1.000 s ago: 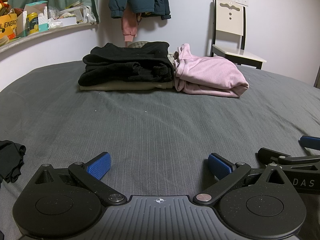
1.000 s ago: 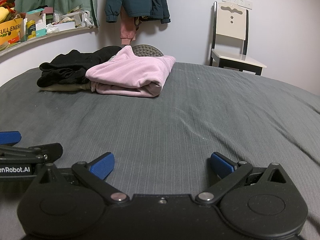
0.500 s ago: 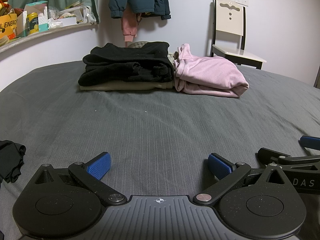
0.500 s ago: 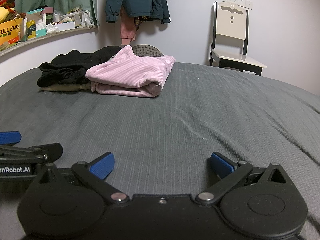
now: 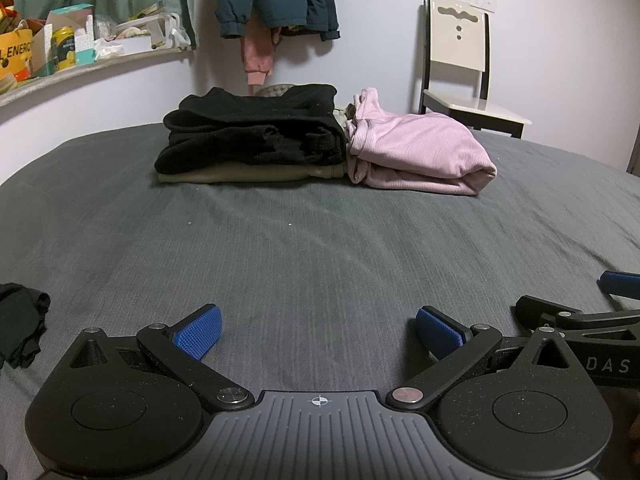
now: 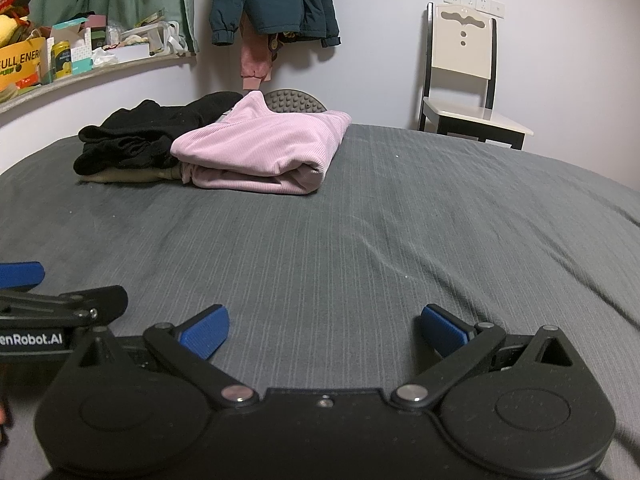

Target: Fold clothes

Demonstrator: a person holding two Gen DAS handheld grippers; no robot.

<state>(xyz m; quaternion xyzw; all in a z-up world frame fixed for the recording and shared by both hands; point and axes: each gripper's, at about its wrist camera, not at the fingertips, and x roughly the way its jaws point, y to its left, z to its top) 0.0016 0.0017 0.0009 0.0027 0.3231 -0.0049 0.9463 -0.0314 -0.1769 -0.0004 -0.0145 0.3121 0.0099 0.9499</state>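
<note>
Left gripper (image 5: 318, 330) sits low over the grey bedsheet (image 5: 320, 248), jaws spread wide, nothing between the blue pads. Right gripper (image 6: 324, 328) is just beside it, also spread wide and empty. Folded clothes lie at the far side of the bed: black garment (image 5: 256, 132) stacked on an olive one (image 5: 240, 175), folded pink top (image 5: 420, 152) touching their right side. A crumpled black cloth (image 5: 20, 328) lies at left gripper's left. Chair (image 6: 464, 76) stands by the wall.
</note>
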